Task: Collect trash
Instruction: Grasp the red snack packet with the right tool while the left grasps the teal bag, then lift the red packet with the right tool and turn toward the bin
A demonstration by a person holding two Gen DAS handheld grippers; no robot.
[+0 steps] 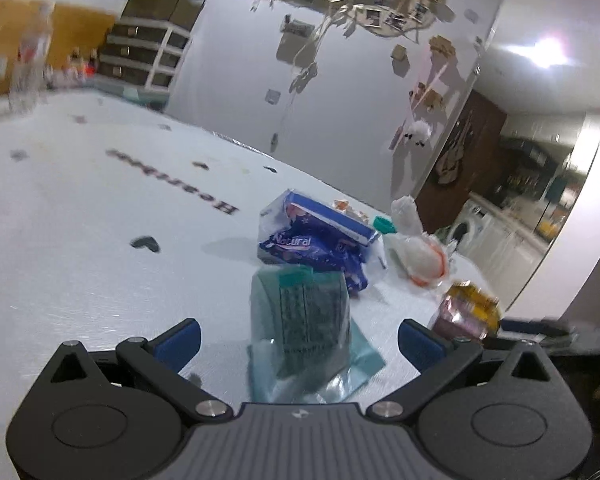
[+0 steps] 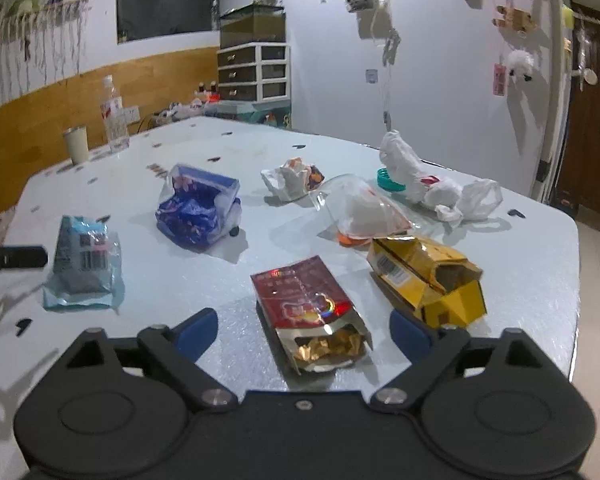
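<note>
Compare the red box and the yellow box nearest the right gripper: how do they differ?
The red box lies between the open right gripper's fingers; the yellow box lies outside them, to the right. The red box keeps its shape, gold foil showing inside; the yellow box is crumpled and torn. Both lie flat with open ends facing the camera.
</note>
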